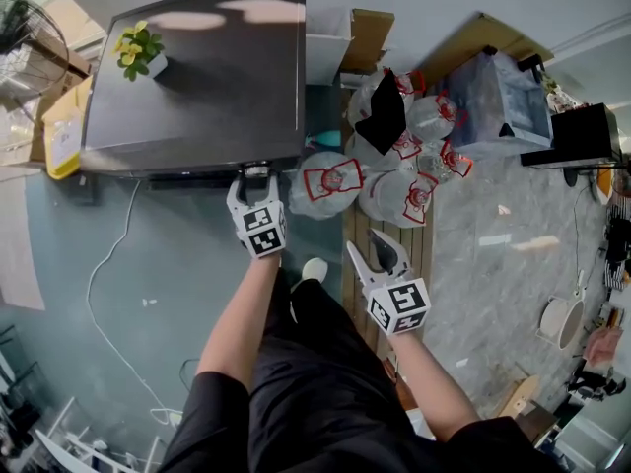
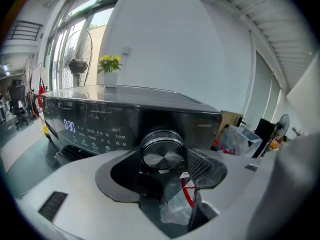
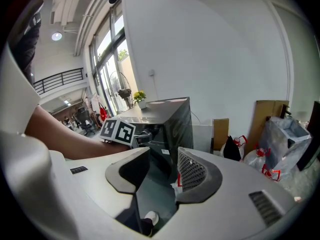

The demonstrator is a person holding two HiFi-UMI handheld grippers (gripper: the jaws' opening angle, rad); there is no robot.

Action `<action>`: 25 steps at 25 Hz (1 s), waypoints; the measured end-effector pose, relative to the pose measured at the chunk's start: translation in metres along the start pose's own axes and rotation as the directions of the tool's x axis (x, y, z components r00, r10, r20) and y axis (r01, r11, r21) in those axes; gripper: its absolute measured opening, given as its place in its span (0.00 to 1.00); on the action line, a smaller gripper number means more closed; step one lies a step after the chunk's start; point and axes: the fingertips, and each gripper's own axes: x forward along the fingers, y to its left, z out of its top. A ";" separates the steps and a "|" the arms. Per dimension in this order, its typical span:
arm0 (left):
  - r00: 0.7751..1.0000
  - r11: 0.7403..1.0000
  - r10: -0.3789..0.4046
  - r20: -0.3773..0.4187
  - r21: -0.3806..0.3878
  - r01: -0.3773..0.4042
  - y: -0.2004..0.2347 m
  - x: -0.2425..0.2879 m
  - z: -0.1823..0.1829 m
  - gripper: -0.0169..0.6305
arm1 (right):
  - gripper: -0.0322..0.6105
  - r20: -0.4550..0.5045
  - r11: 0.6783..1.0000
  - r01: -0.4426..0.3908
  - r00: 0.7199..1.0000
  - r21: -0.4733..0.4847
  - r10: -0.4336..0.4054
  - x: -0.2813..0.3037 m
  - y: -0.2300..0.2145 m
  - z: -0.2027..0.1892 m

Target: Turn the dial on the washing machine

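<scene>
1. The right gripper (image 1: 376, 251) hangs above the person's legs, its claw spread with nothing in it. Its own view looks past the jaws at the side of the washing machine (image 1: 197, 77).
2. The left gripper (image 1: 255, 176) pinches the dial (image 2: 162, 152) on the machine's front panel. The dial's face shows only in the left gripper view.
3. Left of the dial, the display (image 2: 69, 126) seems to read "0:30". The labels below it are too small to read.
4. A potted plant (image 1: 138, 49) stands on the lid's far corner.
</scene>
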 end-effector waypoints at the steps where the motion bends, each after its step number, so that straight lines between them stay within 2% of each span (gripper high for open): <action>1: 1.000 1.000 0.003 -0.002 0.014 -0.003 0.000 0.000 0.000 0.43 | 0.31 0.000 1.000 0.002 1.000 0.004 -0.002 0.000 -0.001 -0.001; 4: 1.000 0.999 0.006 -0.005 0.036 -0.006 0.003 -0.001 -0.002 0.43 | 0.31 -0.005 1.000 -0.011 1.000 0.026 0.011 0.001 0.002 -0.007; 12: 0.999 0.998 -0.052 0.002 -0.022 0.052 0.000 0.001 -0.002 0.43 | 0.31 0.003 0.999 -0.037 0.999 0.033 0.037 0.001 0.005 -0.001; 17: 0.995 0.986 -0.093 0.031 -0.138 0.096 0.000 -0.005 0.002 0.45 | 0.31 0.010 0.998 -0.054 0.999 0.034 0.053 0.002 0.008 -0.001; 22: 0.991 0.951 -0.108 0.079 -0.284 0.126 0.005 -0.007 0.004 0.47 | 0.31 0.006 0.998 -0.051 0.999 0.035 0.051 0.004 0.011 0.001; 25: 0.990 0.945 -0.109 0.095 -0.300 0.133 0.008 -0.004 0.007 0.47 | 0.31 0.013 0.998 -0.047 0.999 0.035 0.046 0.008 0.013 0.003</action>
